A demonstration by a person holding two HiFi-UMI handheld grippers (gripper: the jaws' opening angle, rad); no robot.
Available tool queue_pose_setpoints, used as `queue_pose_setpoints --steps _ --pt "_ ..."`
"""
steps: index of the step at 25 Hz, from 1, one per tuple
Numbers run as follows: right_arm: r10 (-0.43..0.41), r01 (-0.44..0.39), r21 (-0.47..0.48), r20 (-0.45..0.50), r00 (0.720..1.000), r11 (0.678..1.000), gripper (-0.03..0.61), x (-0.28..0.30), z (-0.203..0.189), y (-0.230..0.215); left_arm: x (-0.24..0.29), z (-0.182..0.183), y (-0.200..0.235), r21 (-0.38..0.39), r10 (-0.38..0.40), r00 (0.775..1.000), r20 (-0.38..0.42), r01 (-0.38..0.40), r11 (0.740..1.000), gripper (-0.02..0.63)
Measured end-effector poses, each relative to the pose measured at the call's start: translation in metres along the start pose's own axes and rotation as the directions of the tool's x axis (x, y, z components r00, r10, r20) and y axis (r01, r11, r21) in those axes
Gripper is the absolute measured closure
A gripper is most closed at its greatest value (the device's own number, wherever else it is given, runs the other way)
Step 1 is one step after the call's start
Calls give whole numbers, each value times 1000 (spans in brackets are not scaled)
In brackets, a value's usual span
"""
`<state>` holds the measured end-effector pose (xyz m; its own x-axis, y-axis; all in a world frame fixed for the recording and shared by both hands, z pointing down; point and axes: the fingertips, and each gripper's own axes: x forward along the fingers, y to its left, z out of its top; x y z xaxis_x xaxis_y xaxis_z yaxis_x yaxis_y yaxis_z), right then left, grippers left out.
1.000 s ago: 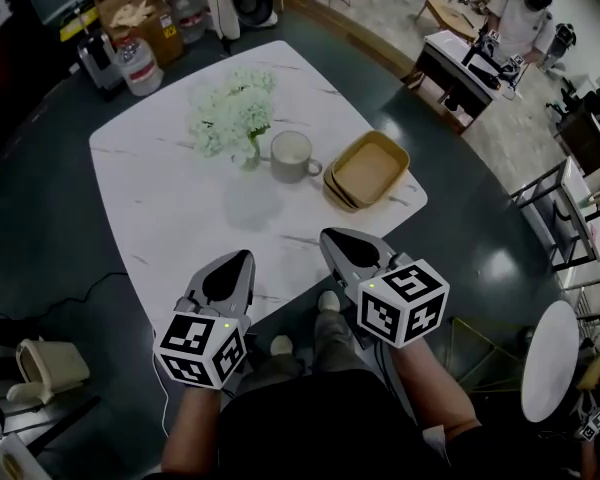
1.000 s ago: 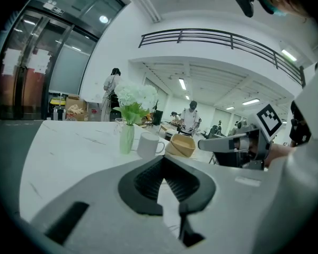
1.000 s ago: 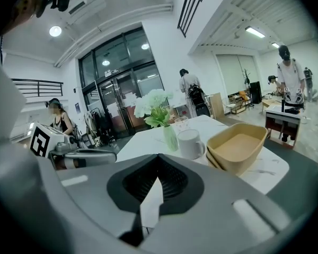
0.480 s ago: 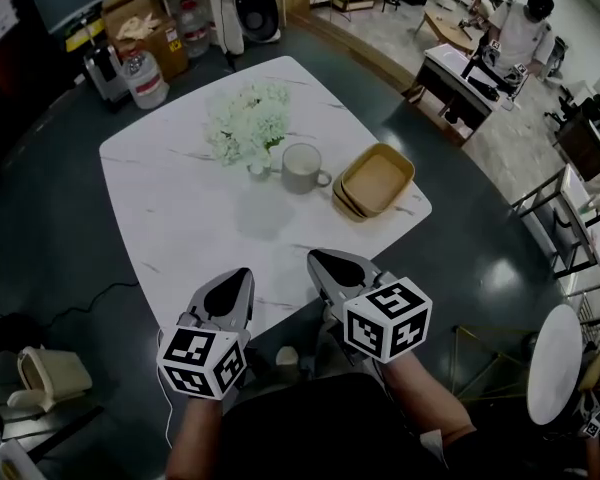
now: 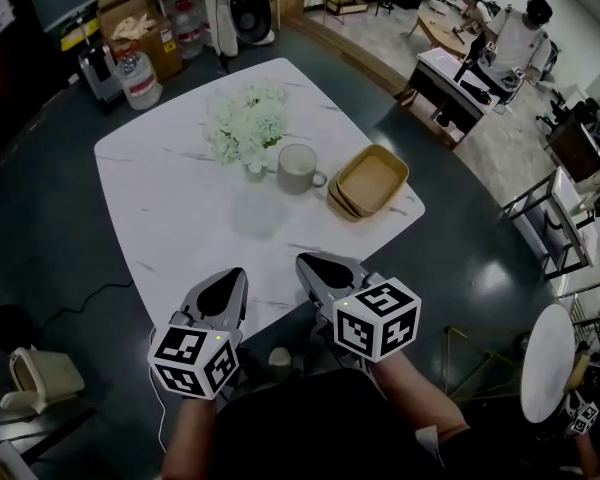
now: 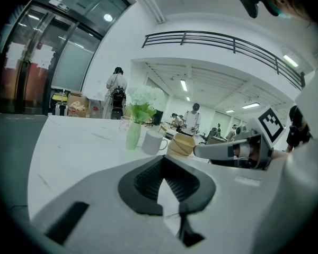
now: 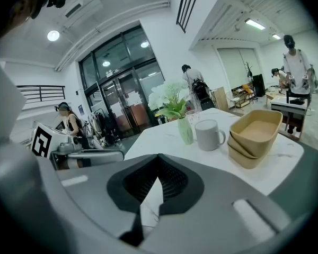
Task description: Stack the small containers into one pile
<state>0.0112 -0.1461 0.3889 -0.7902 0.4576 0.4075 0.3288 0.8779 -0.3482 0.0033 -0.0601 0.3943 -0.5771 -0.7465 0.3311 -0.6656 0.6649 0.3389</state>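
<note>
The small tan containers (image 5: 368,180) sit nested in one pile near the right corner of the white marble table (image 5: 180,208); they also show in the right gripper view (image 7: 254,136) and far off in the left gripper view (image 6: 181,144). My left gripper (image 5: 232,277) hovers over the table's near edge, shut and holding nothing. My right gripper (image 5: 308,263) is beside it, also shut and empty. Both are well short of the containers.
A grey mug (image 5: 299,168) and a small vase of pale flowers (image 5: 246,120) stand mid-table, left of the pile. Around the table are boxes and a water jug (image 5: 138,74) at the back left, desks with a seated person (image 5: 510,38) at the back right, and a round stool (image 5: 548,360).
Both grippers have drifted slightly left and toward me along the near table edge, still shut. The table items have not moved.
</note>
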Motion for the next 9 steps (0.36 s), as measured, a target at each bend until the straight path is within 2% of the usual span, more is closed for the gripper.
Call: queue_pose_setpoints --steps 9 --pt "3 -3 7 -18 1000 1000 578 0 -4 0 -4 -12 1 -24 -16 1000 -25 15 1000 618"
